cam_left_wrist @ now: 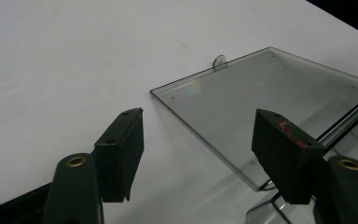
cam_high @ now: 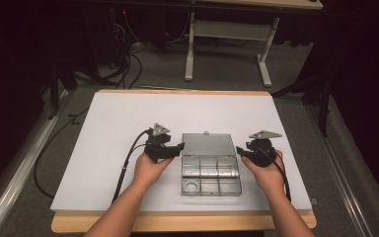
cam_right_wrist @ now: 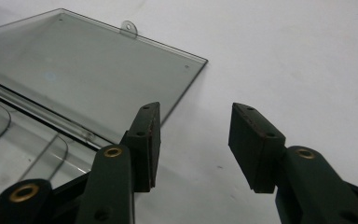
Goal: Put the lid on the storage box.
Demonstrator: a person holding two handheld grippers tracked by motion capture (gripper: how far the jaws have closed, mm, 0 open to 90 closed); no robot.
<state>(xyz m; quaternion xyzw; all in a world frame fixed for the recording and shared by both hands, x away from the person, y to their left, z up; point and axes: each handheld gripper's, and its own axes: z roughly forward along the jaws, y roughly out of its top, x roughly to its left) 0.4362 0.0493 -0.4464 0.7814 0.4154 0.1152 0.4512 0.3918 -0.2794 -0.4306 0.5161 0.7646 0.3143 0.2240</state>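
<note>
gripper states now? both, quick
Left gripper: open, holding nothing, jaws straddling the near corner of the clear box lid.
Right gripper: open, holding nothing, beside the lid's other corner, above the white table.

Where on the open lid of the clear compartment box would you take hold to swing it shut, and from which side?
Grip the lid at its far edge, near the small tab, coming from the table's far side. The lid lies flat, opened away from the person and hinged to the box along its near edge, so the far edge is free and probably lifts easiest. Both grippers' jaws stand open beside it.
</note>
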